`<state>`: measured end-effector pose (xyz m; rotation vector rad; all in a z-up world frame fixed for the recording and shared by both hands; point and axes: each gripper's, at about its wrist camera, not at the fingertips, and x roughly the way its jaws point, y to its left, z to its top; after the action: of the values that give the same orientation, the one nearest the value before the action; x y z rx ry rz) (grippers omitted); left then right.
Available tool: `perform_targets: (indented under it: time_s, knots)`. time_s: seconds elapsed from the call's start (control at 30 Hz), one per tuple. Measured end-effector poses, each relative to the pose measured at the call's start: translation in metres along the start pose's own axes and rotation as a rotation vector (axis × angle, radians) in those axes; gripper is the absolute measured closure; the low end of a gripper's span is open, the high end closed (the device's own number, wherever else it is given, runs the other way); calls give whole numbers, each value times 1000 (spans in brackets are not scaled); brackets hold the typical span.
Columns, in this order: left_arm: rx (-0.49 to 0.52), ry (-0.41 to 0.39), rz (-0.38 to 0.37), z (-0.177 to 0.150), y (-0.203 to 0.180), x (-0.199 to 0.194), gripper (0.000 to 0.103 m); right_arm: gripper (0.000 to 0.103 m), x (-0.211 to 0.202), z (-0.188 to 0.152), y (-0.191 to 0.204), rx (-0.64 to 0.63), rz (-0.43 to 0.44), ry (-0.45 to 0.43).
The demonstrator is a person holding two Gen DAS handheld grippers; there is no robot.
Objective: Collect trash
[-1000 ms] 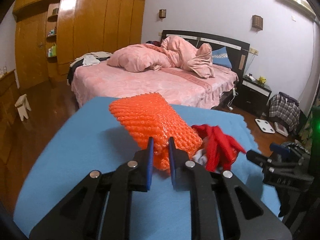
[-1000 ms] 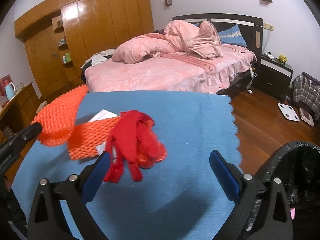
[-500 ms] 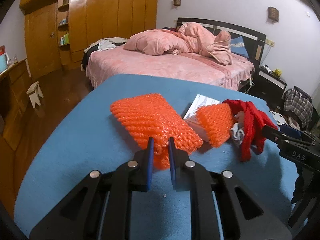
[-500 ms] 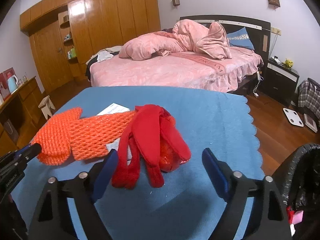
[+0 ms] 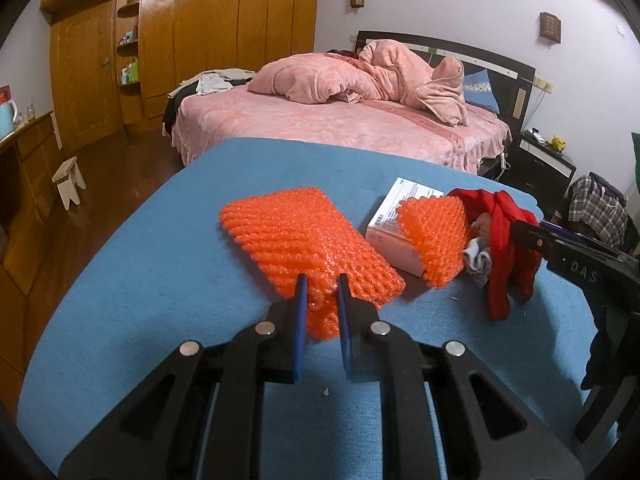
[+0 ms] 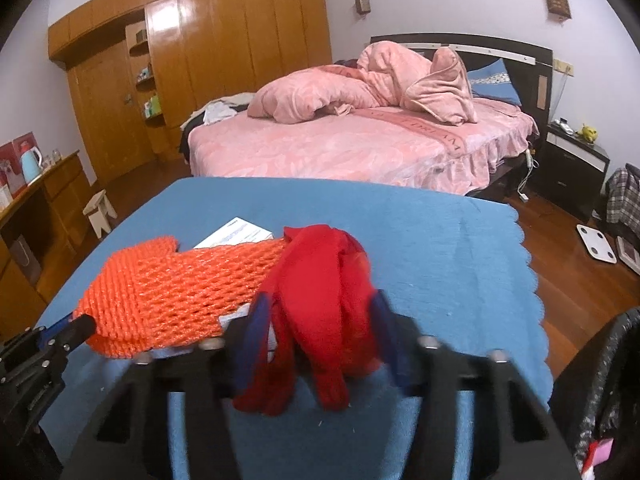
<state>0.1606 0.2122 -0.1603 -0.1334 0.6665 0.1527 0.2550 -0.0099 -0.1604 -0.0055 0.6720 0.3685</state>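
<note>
Your right gripper (image 6: 320, 320) had advanced, its jaws now straddling the red cloth bundle (image 6: 324, 284), not yet clamped. Your left gripper (image 5: 320, 292) stayed pinched on the orange foam net (image 5: 304, 240), whose long axis ran away from its jaws.

Right tool (image 6: 320, 320) motion-blurred; black trash bag (image 6: 600, 392) cut off by edge.

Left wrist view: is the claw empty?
No, the left claw is shut on the near edge of the orange foam net, which lies on the blue tablecloth.
</note>
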Motion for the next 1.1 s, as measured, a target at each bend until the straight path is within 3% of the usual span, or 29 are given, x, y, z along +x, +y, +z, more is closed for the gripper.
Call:
perform_targets:
  time_s: [0.07, 0.43, 0.6, 0.83, 0.97, 1.07, 1.1]
  knots:
    - [-1, 0, 0, 0, 0, 0, 90, 94, -2, 1, -1, -1, 35, 9]
    - [16, -27, -6, -2, -8, -17, 90, 95, -47, -14, -7, 21, 118, -8]
    - [34, -27, -25, -6, -14, -27, 90, 95, -60, -34, -9, 20, 147, 40]
    - [70, 10, -45, -20, -24, -30, 89, 95, -61, -66, -19, 21, 107, 129]
    - [85, 26, -51, -26, -28, -31, 89, 85, -64, -69, -27, 36, 86, 138]
    - [92, 28, -53, -28, -30, -32, 89, 59, -65, -66, -30, 45, 68, 123]
    - [93, 29, -53, -28, -31, -32, 89, 55, -65, -64, -29, 46, 69, 116]
